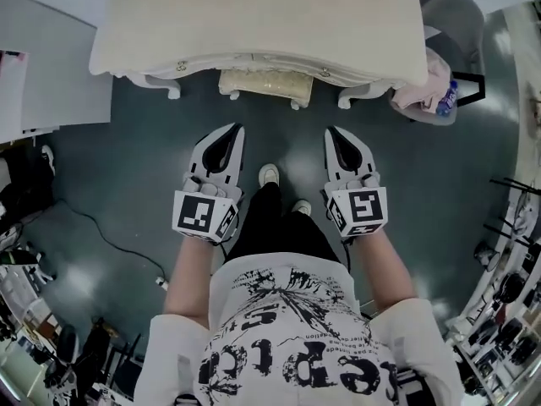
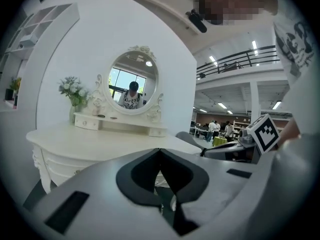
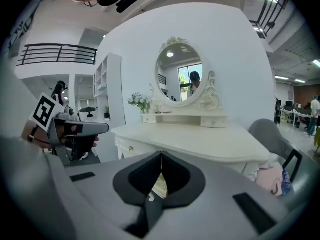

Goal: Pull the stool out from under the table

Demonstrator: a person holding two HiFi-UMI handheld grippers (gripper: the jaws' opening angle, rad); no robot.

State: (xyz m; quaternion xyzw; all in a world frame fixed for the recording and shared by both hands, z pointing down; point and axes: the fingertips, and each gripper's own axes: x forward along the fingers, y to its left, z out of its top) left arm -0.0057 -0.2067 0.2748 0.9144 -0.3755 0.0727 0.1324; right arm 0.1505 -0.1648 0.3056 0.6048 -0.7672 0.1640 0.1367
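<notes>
Cream stool (image 1: pixel 266 85) sits tucked under the table (image 1: pixel 254 24) at upper centre of the head view. Only its padded front edge shows below the tabletop rim, between the table's 2 front legs (image 1: pixel 161 83).

Left gripper (image 1: pixel 235 132) is at centre left and right gripper (image 1: pixel 331 132) at centre right. Both are over the dark floor (image 1: pixel 127 167), tips pointing toward the table and well apart from the stool. Each gripper's own view shows its jaws closed tip to tip, with nothing held. Through the gap under the right gripper's closed tips, a patch of the cream stool seat shows.

Surroundings:
- 2 white shoes (image 1: pixel 269 174) stand on the floor between the grippers, short of the stool.
- Grey chair (image 1: pixel 452 11) stands at upper right, beside the table's right end.
- Pink bag (image 1: pixel 427 83) with a blue bottle (image 1: pixel 446 98) lies just right of the table's right leg.
- Dark cable (image 1: pixel 110 235) trails across the floor at centre left, well clear of the stool.
- Cluttered racks (image 1: pixel 507 311) line the lower right edge.
- Oval mirror (image 2: pixel 133 83) and flowers (image 2: pixel 72 89) stand on the tabletop in the left gripper view.
</notes>
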